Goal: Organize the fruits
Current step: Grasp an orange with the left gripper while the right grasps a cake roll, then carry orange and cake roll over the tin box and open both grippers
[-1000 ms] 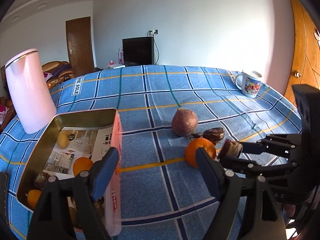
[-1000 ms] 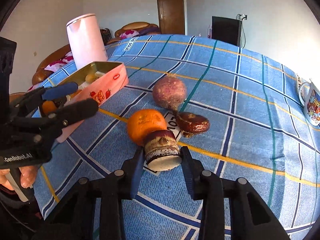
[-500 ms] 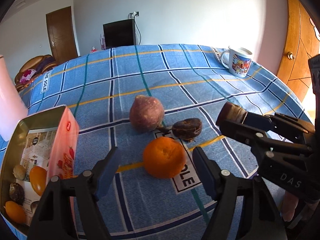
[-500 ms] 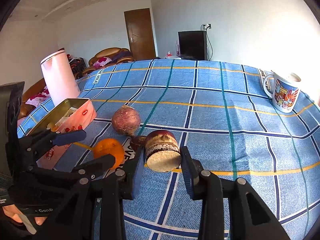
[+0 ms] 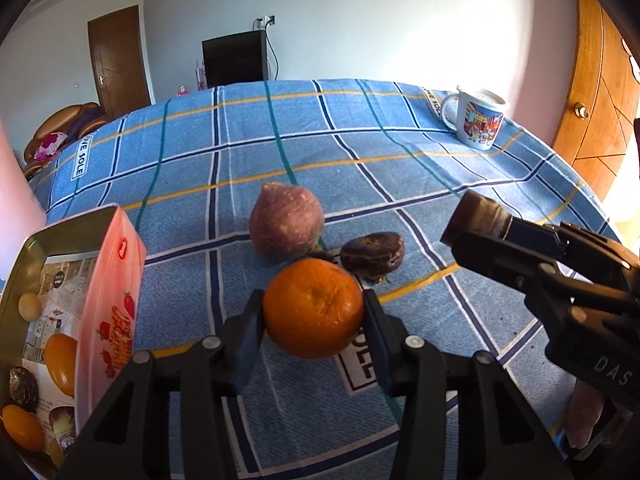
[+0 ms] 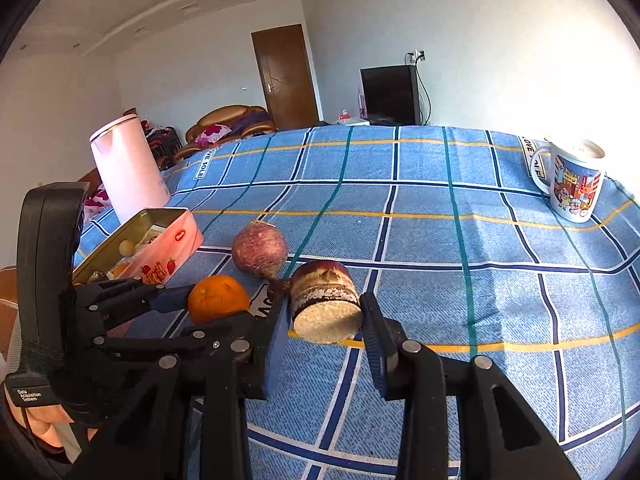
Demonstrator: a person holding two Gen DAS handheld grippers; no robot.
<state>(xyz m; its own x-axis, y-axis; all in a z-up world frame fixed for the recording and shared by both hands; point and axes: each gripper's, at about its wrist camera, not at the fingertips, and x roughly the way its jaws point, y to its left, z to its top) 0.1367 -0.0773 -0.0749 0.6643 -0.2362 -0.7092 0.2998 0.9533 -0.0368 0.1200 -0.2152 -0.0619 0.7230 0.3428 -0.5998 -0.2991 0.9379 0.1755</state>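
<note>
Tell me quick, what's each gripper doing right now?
Left gripper: closing on the orange, pads at its sides.
Right gripper: shut on the cut brown fruit piece.

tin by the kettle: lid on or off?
Off. The tin stands open on the tablecloth; both wrist views look straight down onto fruit and printed paper inside. No lid is in view.

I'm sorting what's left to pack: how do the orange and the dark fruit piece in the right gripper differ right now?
The orange is round, whole and bright; the cut piece is a dark-skinned stub with a pale flat face. The orange sits on the tablecloth between the closing left gripper pads; the cut piece is clamped in the right gripper. Neither is in the tin.
</note>
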